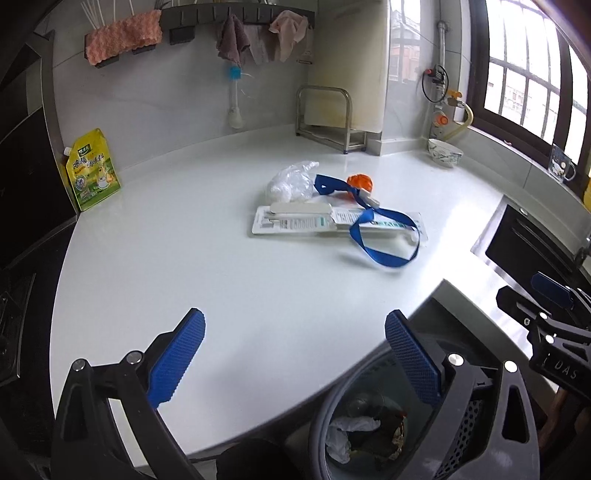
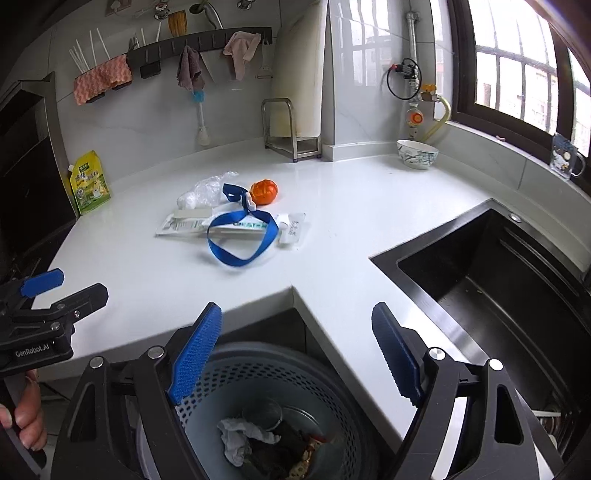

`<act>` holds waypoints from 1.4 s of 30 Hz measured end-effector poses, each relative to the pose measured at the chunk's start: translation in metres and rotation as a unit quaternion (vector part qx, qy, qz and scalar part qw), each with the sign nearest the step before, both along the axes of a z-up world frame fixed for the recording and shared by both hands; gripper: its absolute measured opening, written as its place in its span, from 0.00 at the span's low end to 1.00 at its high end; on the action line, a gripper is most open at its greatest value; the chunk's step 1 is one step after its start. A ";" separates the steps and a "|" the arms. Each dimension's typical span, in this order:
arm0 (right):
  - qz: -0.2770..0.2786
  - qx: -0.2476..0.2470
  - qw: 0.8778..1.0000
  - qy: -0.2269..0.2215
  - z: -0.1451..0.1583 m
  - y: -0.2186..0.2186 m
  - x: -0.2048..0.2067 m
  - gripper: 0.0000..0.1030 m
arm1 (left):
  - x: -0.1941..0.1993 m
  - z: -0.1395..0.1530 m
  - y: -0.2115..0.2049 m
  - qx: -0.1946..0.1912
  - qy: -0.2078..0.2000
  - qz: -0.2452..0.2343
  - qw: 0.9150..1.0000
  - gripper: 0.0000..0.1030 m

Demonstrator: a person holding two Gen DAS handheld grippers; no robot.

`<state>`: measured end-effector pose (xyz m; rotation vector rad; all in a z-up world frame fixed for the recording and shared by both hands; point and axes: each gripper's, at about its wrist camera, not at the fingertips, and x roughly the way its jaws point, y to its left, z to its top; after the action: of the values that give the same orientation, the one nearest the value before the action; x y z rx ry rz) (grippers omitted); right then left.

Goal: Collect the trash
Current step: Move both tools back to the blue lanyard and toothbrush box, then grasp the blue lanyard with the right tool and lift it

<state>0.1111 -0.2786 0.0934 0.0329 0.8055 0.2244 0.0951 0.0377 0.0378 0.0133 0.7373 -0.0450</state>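
A trash pile lies mid-counter: a blue ribbon loop (image 1: pixel 384 236) (image 2: pixel 240 240), a flat white package (image 1: pixel 295 221) (image 2: pixel 188 223), crumpled clear plastic (image 1: pixel 291 181) (image 2: pixel 207 192) and an orange peel ball (image 1: pixel 359 182) (image 2: pixel 263 192). A grey perforated waste bin (image 2: pixel 280 384) (image 1: pixel 332 417) with trash inside stands below the counter's front edge. My left gripper (image 1: pixel 295 354) is open and empty over the counter's front. My right gripper (image 2: pixel 295 354) is open and empty above the bin.
A yellow pouch (image 1: pixel 92 171) stands at the left wall. A metal rack (image 1: pixel 325 118) and a bowl (image 1: pixel 445 152) sit at the back. A black sink (image 2: pixel 498 280) is to the right. Cloths hang on a wall rail (image 1: pixel 236 18).
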 end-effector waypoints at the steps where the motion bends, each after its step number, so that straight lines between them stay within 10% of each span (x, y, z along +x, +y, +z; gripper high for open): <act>1: 0.001 0.006 1.000 0.000 0.002 0.002 0.014 0.77 | 0.008 0.002 0.003 -0.001 0.000 0.006 1.000 0.93; 22: 0.048 -0.043 0.994 0.083 -0.057 0.091 0.205 0.75 | 0.100 -0.016 0.022 -0.002 0.024 0.037 0.999 0.93; 27: 0.053 -0.063 0.992 0.092 -0.069 0.100 0.212 0.57 | 0.104 -0.021 0.023 -0.004 0.030 0.036 0.999 0.93; 32: 0.065 -0.053 0.991 0.105 -0.073 0.102 0.216 0.12 | 0.104 -0.021 0.022 -0.006 0.031 0.033 0.999 0.93; 42: 0.044 0.001 0.998 0.047 -0.026 0.069 0.181 0.09 | 0.104 -0.018 0.013 -0.010 0.029 0.023 0.999 0.93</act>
<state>0.2917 -0.2094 0.0672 0.0097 0.9010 0.3094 0.1995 0.0508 0.0197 -0.0234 0.7939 -0.0094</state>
